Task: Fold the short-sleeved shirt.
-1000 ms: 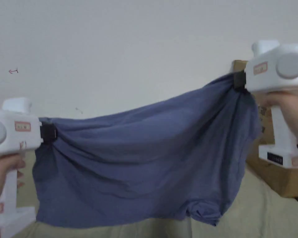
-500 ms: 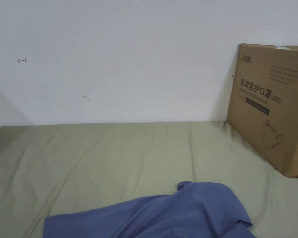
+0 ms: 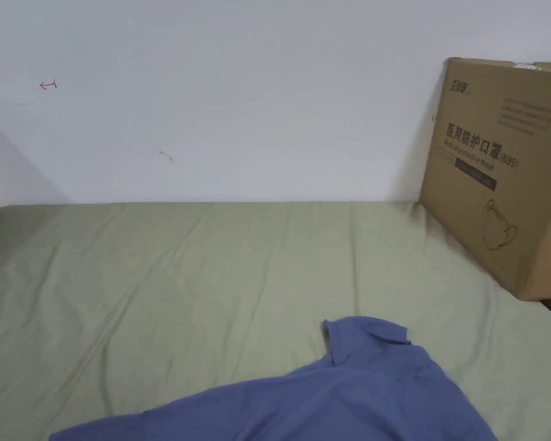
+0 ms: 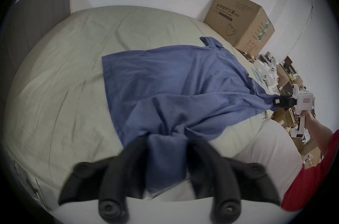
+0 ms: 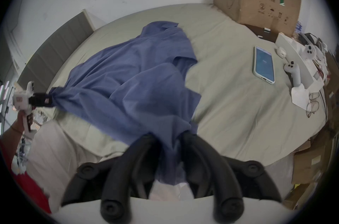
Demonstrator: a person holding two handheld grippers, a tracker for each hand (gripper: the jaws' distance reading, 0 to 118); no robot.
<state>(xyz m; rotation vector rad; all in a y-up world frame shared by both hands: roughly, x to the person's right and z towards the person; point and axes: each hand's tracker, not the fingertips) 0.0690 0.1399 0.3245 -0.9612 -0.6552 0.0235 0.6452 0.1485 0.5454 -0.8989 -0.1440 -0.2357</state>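
A blue short-sleeved shirt (image 3: pixel 349 396) lies spread on the green bed sheet (image 3: pixel 182 275), collar end toward the wall. In the left gripper view, the shirt (image 4: pixel 170 81) stretches from my left gripper (image 4: pixel 167 138), which is shut on a bunched near corner. The right gripper (image 4: pixel 277 101) shows at the far right, shut on the other near corner. In the right gripper view, my right gripper (image 5: pixel 169 136) pinches a gathered corner of the shirt (image 5: pixel 132 70), and the left gripper (image 5: pixel 49 98) holds cloth at the far left.
A large cardboard box (image 3: pixel 498 172) stands against the wall at the back right of the bed. A phone (image 5: pixel 264 64), white controllers (image 5: pixel 293 74) and glasses (image 5: pixel 312 105) lie near the bed's right edge. A grey headboard panel (image 4: pixel 36 13) stands at the left.
A second ago both grippers held the shirt up in the air in front of the head camera. Since then the shirt has come down onto the bed and slid nearer the front edge.
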